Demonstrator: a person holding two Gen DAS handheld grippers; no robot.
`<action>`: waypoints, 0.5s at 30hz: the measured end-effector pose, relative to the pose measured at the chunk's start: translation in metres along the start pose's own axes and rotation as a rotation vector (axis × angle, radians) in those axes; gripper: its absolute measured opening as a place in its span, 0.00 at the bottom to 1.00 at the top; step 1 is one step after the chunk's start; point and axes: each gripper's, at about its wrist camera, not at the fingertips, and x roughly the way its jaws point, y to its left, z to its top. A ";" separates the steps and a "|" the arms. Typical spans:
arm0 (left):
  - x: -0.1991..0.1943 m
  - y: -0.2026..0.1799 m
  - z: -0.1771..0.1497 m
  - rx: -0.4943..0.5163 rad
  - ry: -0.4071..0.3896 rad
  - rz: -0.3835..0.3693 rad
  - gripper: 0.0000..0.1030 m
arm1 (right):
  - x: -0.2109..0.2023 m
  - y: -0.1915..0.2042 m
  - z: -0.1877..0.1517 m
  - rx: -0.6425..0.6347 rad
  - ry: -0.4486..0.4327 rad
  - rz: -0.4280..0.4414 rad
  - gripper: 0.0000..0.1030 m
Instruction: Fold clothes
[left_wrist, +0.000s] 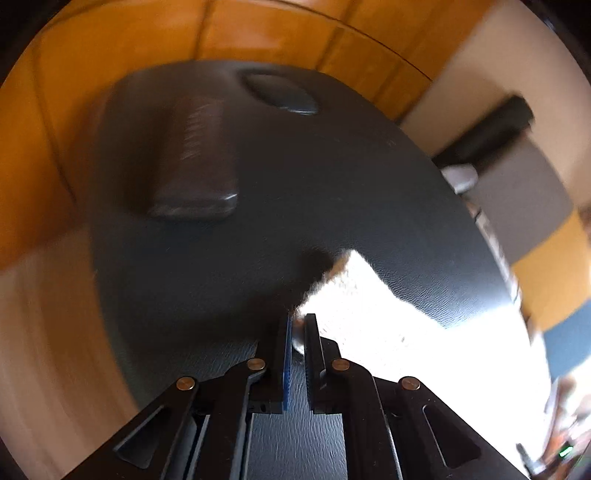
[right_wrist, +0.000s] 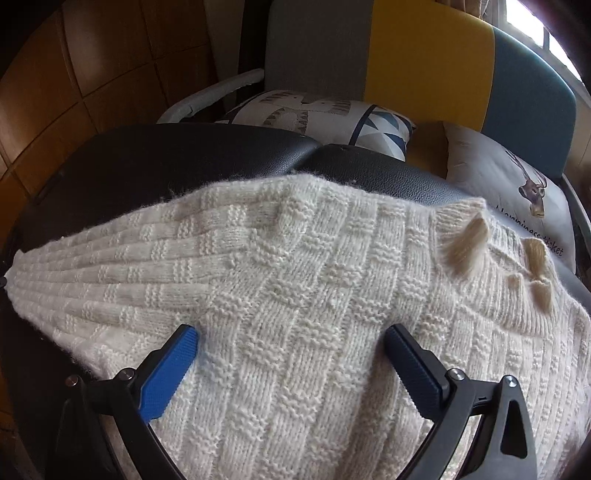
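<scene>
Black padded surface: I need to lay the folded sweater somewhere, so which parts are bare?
The black padded surface is bare between the raised pad, the oval hole and the sweater edge. Near the cushions, only a narrow strip stays free. The sweater crowds the rest, under the open right tongs.

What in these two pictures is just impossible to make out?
- Left wrist view: the sweater is washed out white by glare; the left tongs pinch its edge.
- Left wrist view: the dark pad on the table is motion-blurred.
- Right wrist view: the sweater's lower part runs off the bottom edge, past the open right tongs.
</scene>
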 end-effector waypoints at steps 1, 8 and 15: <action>-0.012 0.002 -0.003 -0.003 -0.034 0.011 0.06 | 0.000 -0.001 -0.001 -0.001 -0.003 0.005 1.00; -0.074 -0.045 -0.016 0.124 -0.187 -0.077 0.11 | -0.006 -0.009 0.021 -0.015 -0.016 0.050 1.00; -0.017 -0.123 -0.049 0.346 -0.016 -0.056 0.12 | 0.015 -0.011 0.069 -0.048 -0.018 0.056 0.99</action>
